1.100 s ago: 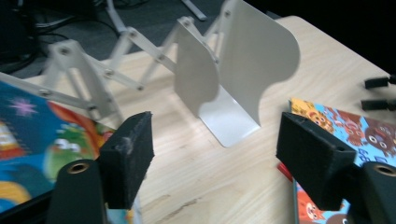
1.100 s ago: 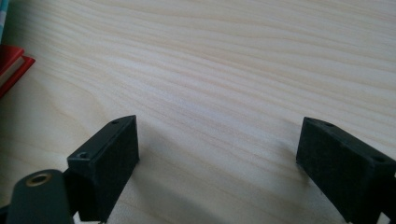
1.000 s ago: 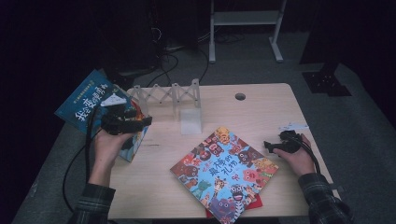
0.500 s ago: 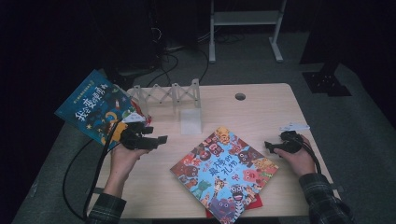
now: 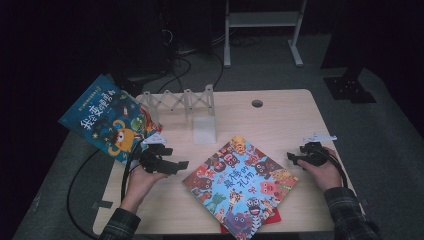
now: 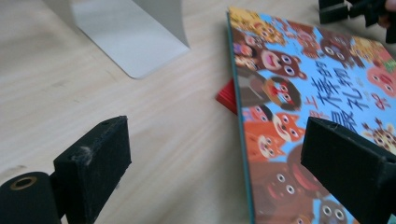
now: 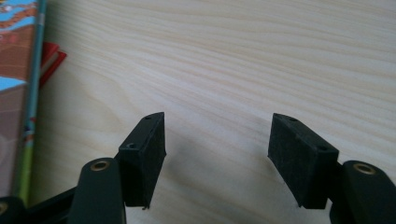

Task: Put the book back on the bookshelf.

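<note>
On the desk (image 5: 280, 112), the animal picture book (image 5: 241, 184) lies flat near the front middle. Just left of it, the left hand-held gripper (image 5: 181, 164) has been opening, nothing between its wide jaws. At the right edge, the right hand-held gripper (image 5: 291, 157) has been narrowing, empty.

High view overhead, facing forward-down; claw views close, low, probably sharing animal book (image 5: 240, 185).

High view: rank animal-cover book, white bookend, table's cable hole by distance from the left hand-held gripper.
From the left hand-held gripper:
1. Animal-cover book, just to its right.
2. White bookend, beyond it, toward the table's middle.
3. Cable hole, near the far edge.
</note>
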`<state>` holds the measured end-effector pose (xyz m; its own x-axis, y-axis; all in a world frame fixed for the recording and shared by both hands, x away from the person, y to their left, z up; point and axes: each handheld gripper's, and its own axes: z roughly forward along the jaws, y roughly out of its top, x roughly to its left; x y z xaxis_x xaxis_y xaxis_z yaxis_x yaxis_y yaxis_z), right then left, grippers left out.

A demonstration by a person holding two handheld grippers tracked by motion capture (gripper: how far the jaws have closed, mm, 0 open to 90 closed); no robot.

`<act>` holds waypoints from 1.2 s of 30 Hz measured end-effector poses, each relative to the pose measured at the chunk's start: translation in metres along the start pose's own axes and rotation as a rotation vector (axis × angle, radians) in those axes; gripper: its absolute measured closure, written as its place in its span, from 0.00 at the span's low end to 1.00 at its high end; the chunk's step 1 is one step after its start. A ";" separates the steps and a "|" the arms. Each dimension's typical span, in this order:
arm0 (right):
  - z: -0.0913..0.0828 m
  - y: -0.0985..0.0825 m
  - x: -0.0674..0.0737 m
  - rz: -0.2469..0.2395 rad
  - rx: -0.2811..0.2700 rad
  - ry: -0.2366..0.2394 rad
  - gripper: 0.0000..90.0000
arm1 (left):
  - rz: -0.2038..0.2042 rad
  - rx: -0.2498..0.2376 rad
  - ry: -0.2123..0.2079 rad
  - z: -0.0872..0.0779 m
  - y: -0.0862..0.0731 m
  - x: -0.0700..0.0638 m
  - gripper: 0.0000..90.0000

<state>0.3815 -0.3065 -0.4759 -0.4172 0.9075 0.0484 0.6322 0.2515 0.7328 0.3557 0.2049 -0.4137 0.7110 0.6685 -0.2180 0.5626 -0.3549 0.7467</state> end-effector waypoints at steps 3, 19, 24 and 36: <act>-0.007 -0.001 0.003 0.003 0.004 0.014 0.39 | 0.023 0.018 -0.003 0.002 -0.004 -0.004 0.09; -0.061 -0.029 0.026 -0.022 -0.016 0.107 0.40 | -0.042 0.047 -0.069 0.007 -0.022 -0.003 0.29; -0.073 -0.040 0.029 -0.026 -0.006 0.112 0.40 | -0.068 0.045 -0.063 0.013 -0.023 -0.003 0.43; -0.075 -0.046 0.033 -0.045 0.012 0.114 0.38 | -0.060 0.105 -0.078 0.024 -0.024 -0.002 0.59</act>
<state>0.2900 -0.3136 -0.4577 -0.5162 0.8514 0.0927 0.6185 0.2958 0.7279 0.3507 0.1964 -0.4463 0.7030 0.6391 -0.3120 0.6435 -0.3850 0.6616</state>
